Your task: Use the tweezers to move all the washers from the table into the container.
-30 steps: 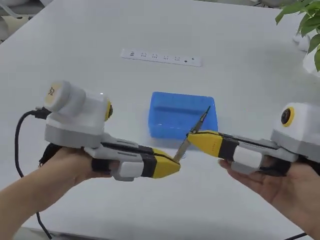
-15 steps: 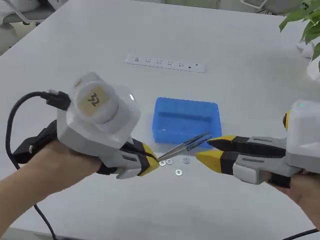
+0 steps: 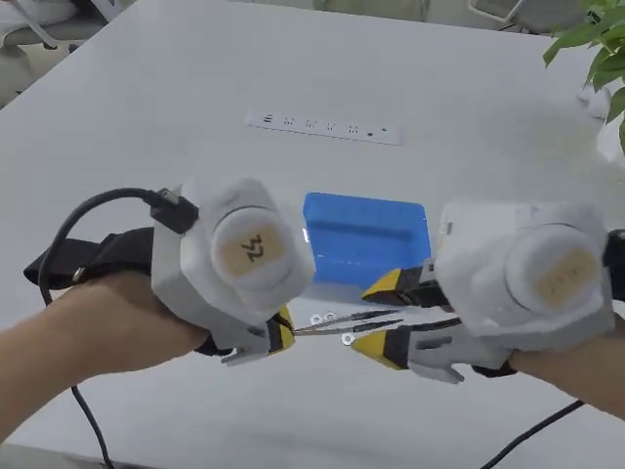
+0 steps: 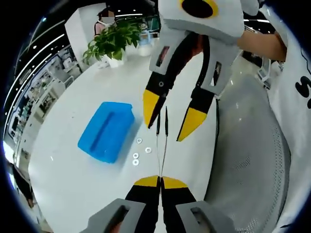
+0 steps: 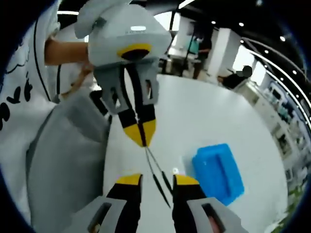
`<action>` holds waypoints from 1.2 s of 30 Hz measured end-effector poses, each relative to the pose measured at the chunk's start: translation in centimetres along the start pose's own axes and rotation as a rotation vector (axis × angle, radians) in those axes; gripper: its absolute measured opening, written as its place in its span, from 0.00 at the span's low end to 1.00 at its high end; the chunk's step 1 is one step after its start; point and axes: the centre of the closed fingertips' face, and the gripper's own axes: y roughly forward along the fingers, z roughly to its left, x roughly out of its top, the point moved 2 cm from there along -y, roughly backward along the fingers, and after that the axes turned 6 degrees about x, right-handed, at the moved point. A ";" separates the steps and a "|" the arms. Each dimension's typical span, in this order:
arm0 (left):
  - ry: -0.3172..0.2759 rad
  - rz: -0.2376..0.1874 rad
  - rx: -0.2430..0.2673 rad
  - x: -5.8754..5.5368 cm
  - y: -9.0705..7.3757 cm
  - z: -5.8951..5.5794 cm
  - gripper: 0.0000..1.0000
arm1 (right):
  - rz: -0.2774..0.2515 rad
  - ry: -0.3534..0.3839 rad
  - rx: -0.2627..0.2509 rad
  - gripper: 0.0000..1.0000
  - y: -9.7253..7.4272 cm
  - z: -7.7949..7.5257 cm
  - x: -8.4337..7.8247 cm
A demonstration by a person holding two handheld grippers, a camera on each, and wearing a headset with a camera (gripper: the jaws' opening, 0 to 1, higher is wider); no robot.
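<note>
Left gripper (image 4: 159, 181) pinches tweezers (image 4: 158, 145), right gripper (image 5: 158, 180) spread, over white table (image 3: 469, 88) by potted plant (image 4: 114, 41).

Head view: high and behind the work, looking forward and down at the white surface (image 3: 469, 88) from close range, so the near housings crowd the lower half.
Left gripper view: rides the left tongs (image 4: 159, 180), low over the surface, facing the right tongs (image 4: 171, 119) head-on (very near).
Right gripper view: the reverse angle, looking back at the left tongs.
Shared: tweezers (image 4: 159, 145), washers (image 4: 135, 156) and blue container (image 4: 104, 131) appear in all three views.
</note>
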 end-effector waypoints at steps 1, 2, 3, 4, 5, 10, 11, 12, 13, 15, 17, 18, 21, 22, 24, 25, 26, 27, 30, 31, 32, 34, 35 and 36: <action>0.004 -0.004 -0.001 0.2 -0.3 -0.1 0.00 | 0.032 -0.027 0.017 0.17 0.4 0.1 -0.4; 0.009 0.006 -0.007 0.1 -0.3 -0.3 0.00 | 0.048 -0.036 0.027 0.15 0.4 0.1 -0.6; 0.014 0.017 -0.009 -0.2 -0.4 -0.4 0.00 | 0.016 -0.030 0.025 0.11 0.5 0.0 -0.1; 0.020 0.016 -0.007 -0.3 -0.5 -0.4 0.00 | 0.013 -0.028 0.040 0.10 0.5 0.1 0.0; 0.026 0.019 -0.004 -0.4 -0.7 -0.4 0.00 | 0.012 -0.019 0.049 0.10 0.6 0.2 -0.1; 0.076 0.021 -0.016 -0.1 -1.3 -0.7 0.00 | 0.053 -0.106 0.112 0.05 1.2 1.0 -0.5; 0.107 0.025 -0.016 -0.1 -1.5 -0.7 0.00 | 0.050 -0.150 0.123 0.04 1.3 1.3 -0.4; 0.157 0.028 -0.005 0.0 -1.7 -0.5 0.00 | 0.045 -0.173 0.125 0.03 1.4 1.3 -0.4; 0.189 0.024 -0.006 0.1 -1.8 -0.5 0.00 | 0.037 -0.174 0.121 0.02 1.4 1.4 -0.5; 0.194 0.015 -0.016 0.0 -1.7 -0.7 0.00 | 0.025 -0.173 0.126 0.02 1.4 1.4 -0.6; 0.180 -0.006 -0.031 0.0 -1.7 -0.6 0.00 | 0.011 -0.192 0.124 0.02 1.4 1.4 -0.6; 0.176 -0.032 -0.037 0.2 -1.7 -0.6 0.00 | 0.005 -0.196 0.123 0.02 1.3 1.4 -0.7; 0.108 -0.134 -0.066 0.8 -2.1 -0.7 0.00 | -0.040 -0.170 0.141 0.01 0.6 1.5 -0.7; 0.084 -0.166 -0.081 1.0 -2.2 -0.8 0.00 | -0.062 -0.152 0.154 0.01 0.5 1.6 -0.7; 0.008 -0.255 -0.110 1.7 -2.8 -0.7 0.00 | -0.116 -0.106 0.185 0.02 0.0 1.9 -0.7; -0.049 -0.298 -0.141 2.1 -3.2 -0.8 0.00 | -0.151 -0.056 0.220 0.02 -0.3 2.2 -0.7; -0.085 -0.303 -0.151 2.0 -3.3 -0.7 0.00 | -0.176 -0.028 0.240 0.02 -0.6 2.3 -0.7; -0.115 -0.319 -0.157 2.2 -3.5 -0.6 0.00 | -0.205 -0.008 0.248 0.02 -0.8 2.3 -0.5; -0.208 -0.416 -0.212 3.2 -4.4 -0.7 0.00 | -0.285 0.061 0.289 0.02 -1.5 2.8 -0.3; -0.231 -0.434 -0.225 3.5 -4.6 -0.7 0.00 | -0.299 0.072 0.287 0.02 -1.7 2.8 -0.2; -0.256 -0.458 -0.245 3.7 -4.7 -0.7 0.00 | -0.313 0.078 0.288 0.02 -1.9 2.8 -0.2; -0.293 -0.495 -0.278 4.1 -5.0 -0.7 0.00 | -0.339 0.100 0.301 0.02 -2.2 3.0 -0.1; -0.302 -0.508 -0.287 4.2 -5.1 -0.7 0.00 | -0.355 0.108 0.305 0.02 -2.3 3.1 0.1; -0.338 -0.548 -0.319 4.6 -5.4 -0.8 0.03 | -0.364 0.119 0.319 0.02 -2.4 3.3 0.1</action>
